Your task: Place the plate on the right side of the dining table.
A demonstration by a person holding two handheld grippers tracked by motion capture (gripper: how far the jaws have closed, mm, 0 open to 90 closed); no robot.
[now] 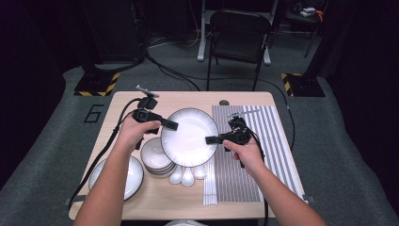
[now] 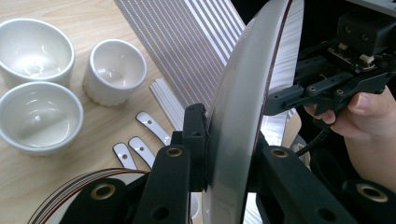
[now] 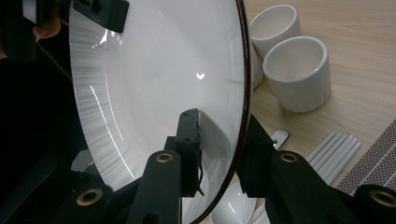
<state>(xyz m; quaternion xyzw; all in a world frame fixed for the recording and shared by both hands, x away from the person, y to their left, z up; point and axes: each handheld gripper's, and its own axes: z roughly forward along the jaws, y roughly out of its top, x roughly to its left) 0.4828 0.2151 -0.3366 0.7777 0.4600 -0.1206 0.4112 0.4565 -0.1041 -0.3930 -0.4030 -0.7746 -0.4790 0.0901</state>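
Both tools clamp plate [image 1: 188, 136]; floor reads "6" [image 1: 94, 113].

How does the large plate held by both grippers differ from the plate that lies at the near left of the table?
The held plate is clamped at opposite rims by the left gripper and the right gripper, raised over the bowls; the near-left plate rests flat on the table, untouched. A forearm partly hides the near-left plate; the held plate shows whole. Both are white with dark rims.

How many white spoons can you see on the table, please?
3, side by side by the near rim of the held plate, between the stacked bowls and the chopsticks: left spoon, middle spoon, right spoon. The plate may hide others.
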